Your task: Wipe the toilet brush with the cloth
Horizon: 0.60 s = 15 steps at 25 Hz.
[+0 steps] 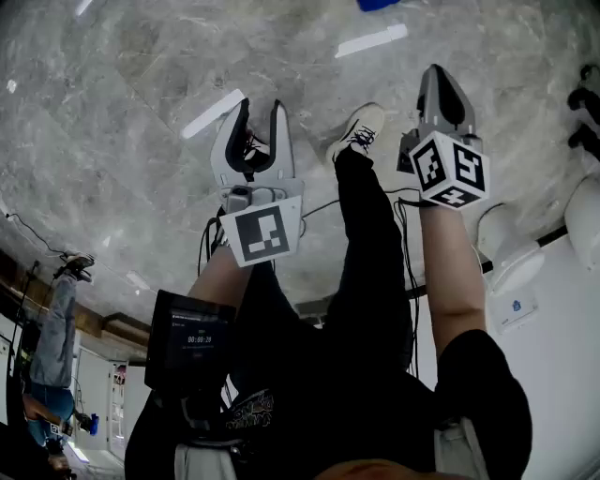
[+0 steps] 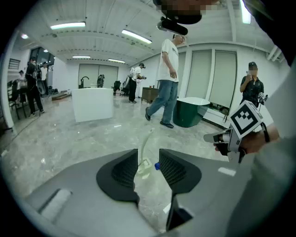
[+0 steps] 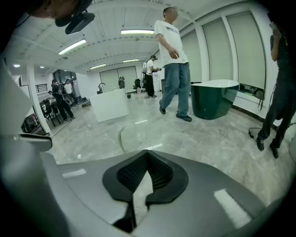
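Observation:
In the left gripper view a pale toilet brush [image 2: 142, 167] lies far off on the marble floor, its thin handle curving up and away. A small blue thing [image 2: 157, 165], perhaps the cloth, lies right beside it. My left gripper [image 2: 148, 159] is open and empty, and it frames both from a distance. In the head view the left gripper [image 1: 261, 108] hangs high over the floor. My right gripper [image 1: 436, 73] is beside it, jaws shut with nothing seen in them. Its own view shows the pads [image 3: 155, 173] closed together. A blue object [image 1: 380, 5] shows at the head view's top edge.
My own legs and white shoes [image 1: 358, 131] stand on the floor between the grippers. A dark green tub [image 3: 215, 97] and a white block [image 2: 92, 102] stand further off. Several people walk or stand around the room. White fixtures [image 1: 506, 246] sit at the right.

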Each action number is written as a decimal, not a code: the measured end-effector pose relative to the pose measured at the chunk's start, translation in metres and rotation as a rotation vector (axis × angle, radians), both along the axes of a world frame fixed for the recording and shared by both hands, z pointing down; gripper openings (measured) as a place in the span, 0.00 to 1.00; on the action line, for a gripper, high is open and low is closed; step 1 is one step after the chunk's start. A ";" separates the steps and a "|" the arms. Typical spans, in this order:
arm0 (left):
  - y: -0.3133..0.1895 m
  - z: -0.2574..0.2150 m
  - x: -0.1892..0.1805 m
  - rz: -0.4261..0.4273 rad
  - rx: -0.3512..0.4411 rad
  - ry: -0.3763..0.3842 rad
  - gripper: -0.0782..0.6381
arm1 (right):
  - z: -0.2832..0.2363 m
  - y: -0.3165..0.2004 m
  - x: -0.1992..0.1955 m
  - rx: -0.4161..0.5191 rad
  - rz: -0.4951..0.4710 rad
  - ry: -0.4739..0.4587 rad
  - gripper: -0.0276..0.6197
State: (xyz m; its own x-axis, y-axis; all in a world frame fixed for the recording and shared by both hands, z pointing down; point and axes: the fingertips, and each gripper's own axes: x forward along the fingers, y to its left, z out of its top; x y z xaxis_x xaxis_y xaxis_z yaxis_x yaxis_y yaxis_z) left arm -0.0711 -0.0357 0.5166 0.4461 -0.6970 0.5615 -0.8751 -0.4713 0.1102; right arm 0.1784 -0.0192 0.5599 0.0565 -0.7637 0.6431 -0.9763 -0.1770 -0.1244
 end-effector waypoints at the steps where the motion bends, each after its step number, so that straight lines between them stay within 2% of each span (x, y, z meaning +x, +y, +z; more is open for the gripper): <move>1: -0.001 -0.014 0.002 0.010 -0.001 -0.006 0.31 | -0.015 0.002 -0.004 -0.012 0.003 -0.001 0.05; 6: -0.011 -0.088 -0.003 -0.031 -0.042 -0.019 0.31 | -0.087 0.001 -0.037 -0.105 0.014 -0.023 0.05; 9: -0.023 -0.141 -0.008 -0.077 -0.062 0.016 0.31 | -0.153 -0.011 -0.057 -0.081 -0.012 -0.042 0.05; 12: -0.027 -0.188 -0.003 -0.098 -0.086 0.045 0.31 | -0.207 -0.018 -0.068 -0.051 -0.098 -0.040 0.05; 15: -0.030 -0.247 0.000 -0.089 -0.023 0.043 0.30 | -0.265 -0.023 -0.067 -0.004 -0.137 -0.039 0.05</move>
